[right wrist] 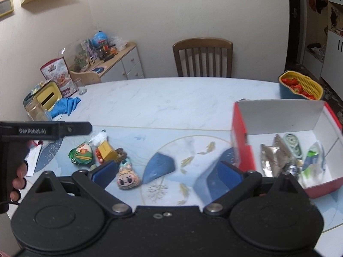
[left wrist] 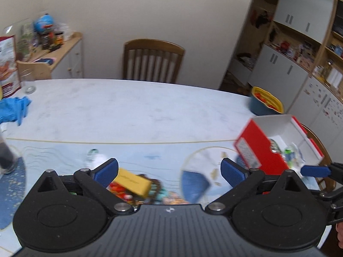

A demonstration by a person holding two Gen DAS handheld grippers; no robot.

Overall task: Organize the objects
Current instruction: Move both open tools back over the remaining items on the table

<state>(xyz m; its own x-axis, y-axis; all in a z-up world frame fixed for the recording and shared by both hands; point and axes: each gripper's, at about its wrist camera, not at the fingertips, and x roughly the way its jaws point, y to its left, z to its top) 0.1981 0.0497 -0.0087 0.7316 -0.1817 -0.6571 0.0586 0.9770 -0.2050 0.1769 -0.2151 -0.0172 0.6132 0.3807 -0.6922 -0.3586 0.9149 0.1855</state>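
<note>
Both my tongs are spread wide and hold nothing: my left gripper (left wrist: 169, 171) hangs over the small pile of toys, my right gripper (right wrist: 168, 171) over the patterned mat (right wrist: 188, 147) just left of the red box (right wrist: 240, 132). The box stands open on the table (right wrist: 160, 100); inside lie foil packets (right wrist: 272, 158), a pale green case (right wrist: 292, 143) and a clear wrapper (right wrist: 313, 160). The yellow box (right wrist: 106, 150), doll head (right wrist: 128, 176) and green pouch (right wrist: 82, 152) lie loose on the mat, while a yellow basket (right wrist: 306, 85) of red fruit sits at the table's far right edge.
</note>
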